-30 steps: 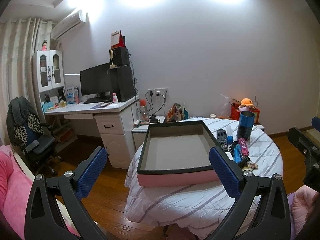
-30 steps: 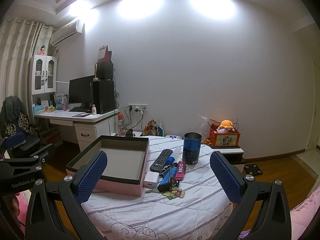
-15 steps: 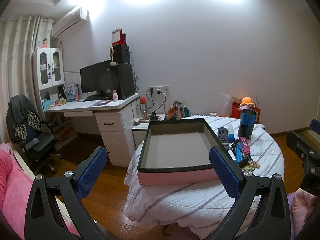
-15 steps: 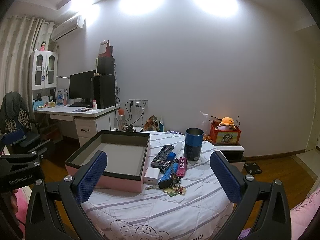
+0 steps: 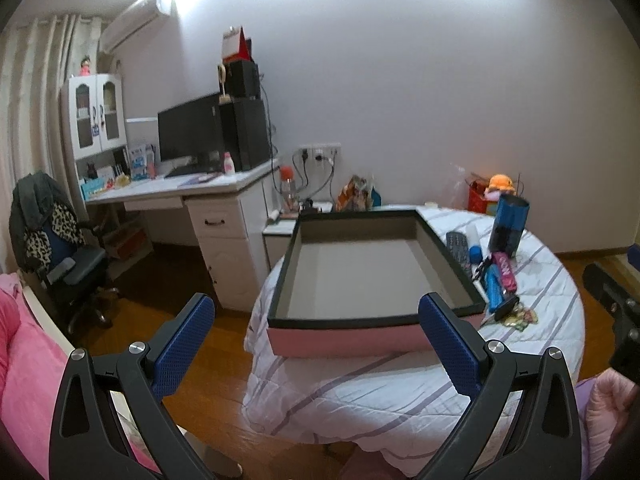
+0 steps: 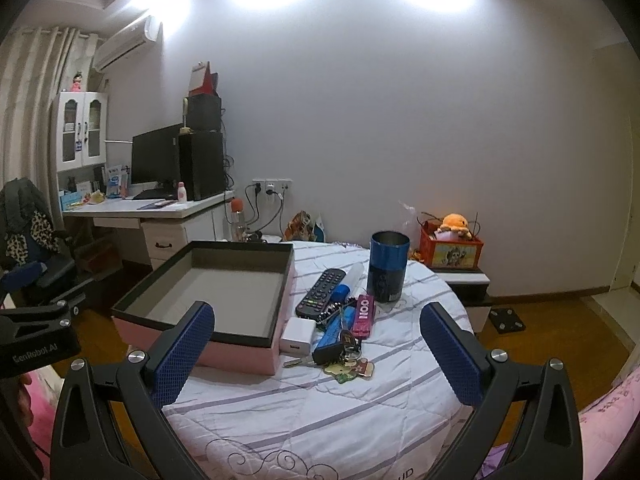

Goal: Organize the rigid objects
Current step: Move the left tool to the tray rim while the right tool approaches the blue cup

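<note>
Both tools spread, gripping nothing: left tool (image 5: 316,338), right tool (image 6: 316,338); box (image 6: 208,300) sits on worktop (image 6: 320,400) w/ remote (image 6: 320,292), cup (image 6: 388,266), keys (image 6: 348,360) just beside it.

L gripper (image 5: 316,344) held level, jaws spread wide, nothing between them. R gripper (image 6: 316,346) same: wide apart, empty, to the right of L.

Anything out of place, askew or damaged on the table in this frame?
Nothing damaged or spilled. The remote, charger, keys and pink bar lie jumbled beside the empty box; the blue cup stands upright. Both grippers hang open, away from them.
</note>
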A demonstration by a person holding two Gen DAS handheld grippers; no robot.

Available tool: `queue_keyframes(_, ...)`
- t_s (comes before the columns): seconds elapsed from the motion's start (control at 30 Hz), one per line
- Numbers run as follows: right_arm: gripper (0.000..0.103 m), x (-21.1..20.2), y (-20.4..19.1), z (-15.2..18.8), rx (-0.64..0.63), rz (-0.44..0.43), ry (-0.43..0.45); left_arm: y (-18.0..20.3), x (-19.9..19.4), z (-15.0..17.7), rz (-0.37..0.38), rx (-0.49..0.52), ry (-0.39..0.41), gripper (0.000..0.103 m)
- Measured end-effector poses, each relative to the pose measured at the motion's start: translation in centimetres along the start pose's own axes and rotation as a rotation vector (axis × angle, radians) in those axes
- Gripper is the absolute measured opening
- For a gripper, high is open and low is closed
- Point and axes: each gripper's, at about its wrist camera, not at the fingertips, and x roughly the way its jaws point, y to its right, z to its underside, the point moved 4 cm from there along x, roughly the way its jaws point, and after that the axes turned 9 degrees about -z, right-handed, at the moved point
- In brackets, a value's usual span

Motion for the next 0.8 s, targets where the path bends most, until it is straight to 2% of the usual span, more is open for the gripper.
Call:
queue_keyframes(0.33, 0.103, 5.2, 2.9, 1.4, 0.045, 0.019, -0.125, 1.0, 7.0, 0.6, -0.003, 0.021, -0.165, 0.103)
queue_keyframes(0.67, 0.103, 9.3, 6.6, 1.8, 0.11, 0.067, -0.22, -0.8, 13.9, 1.1, -0.005, 0.019, -0.345, 0.103)
queue_keyframes(0.8, 0.103, 10.7, 7.5, 1.9, 0.126, 0.067, -0.25, -1.3, 15.8, 0.6, 0.017, -0.013, -0.383, 0.103)
